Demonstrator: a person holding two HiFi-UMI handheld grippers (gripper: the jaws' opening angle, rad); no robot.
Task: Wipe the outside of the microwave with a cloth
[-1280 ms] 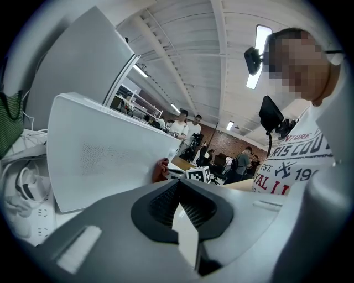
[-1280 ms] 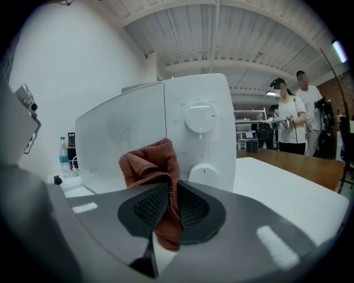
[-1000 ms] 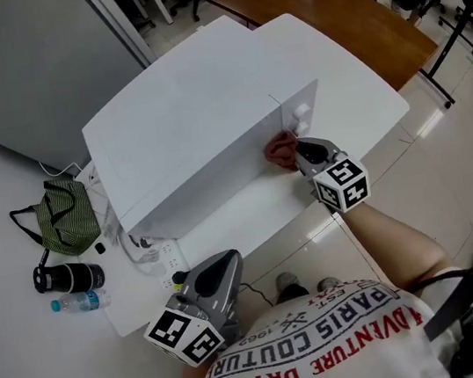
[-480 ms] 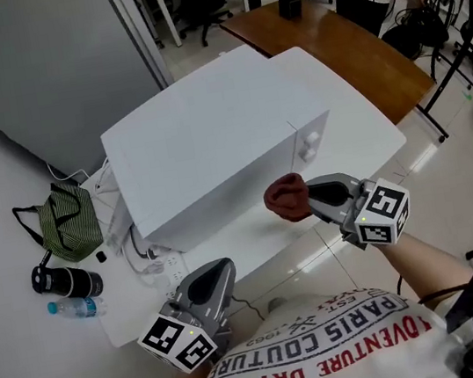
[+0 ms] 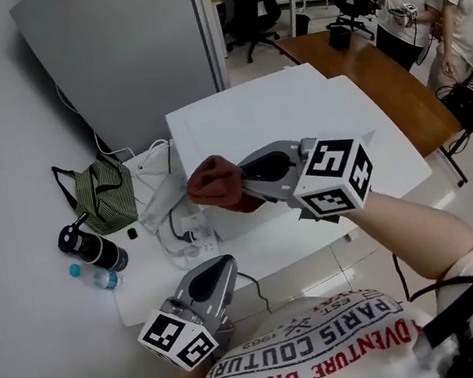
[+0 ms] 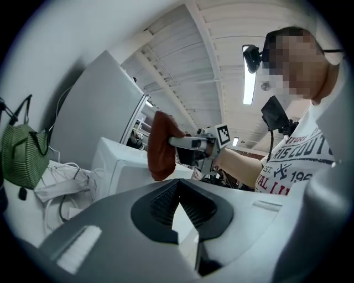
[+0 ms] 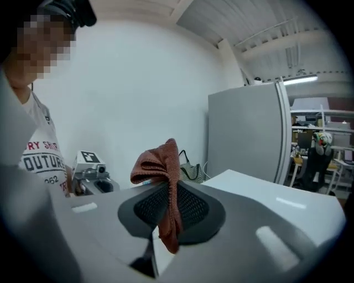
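Left of the white microwave [image 5: 277, 110], a green striped bag [image 5: 104, 196], a black flask [image 5: 92, 248] and a small water bottle [image 5: 95, 276] stand with contents unseen. The left gripper [image 5: 221, 269] is clenched and empty in front of the microwave. The right gripper [image 5: 237, 183] pinches a crumpled rust-red cloth [image 5: 213, 183] by the microwave's left corner.

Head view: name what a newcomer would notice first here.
A rust-red cloth, clamped in the right gripper, hangs in the air at the picture's centre, near the white microwave. Lower left, the left gripper is shut and empty; a green striped bag lies left of the microwave.
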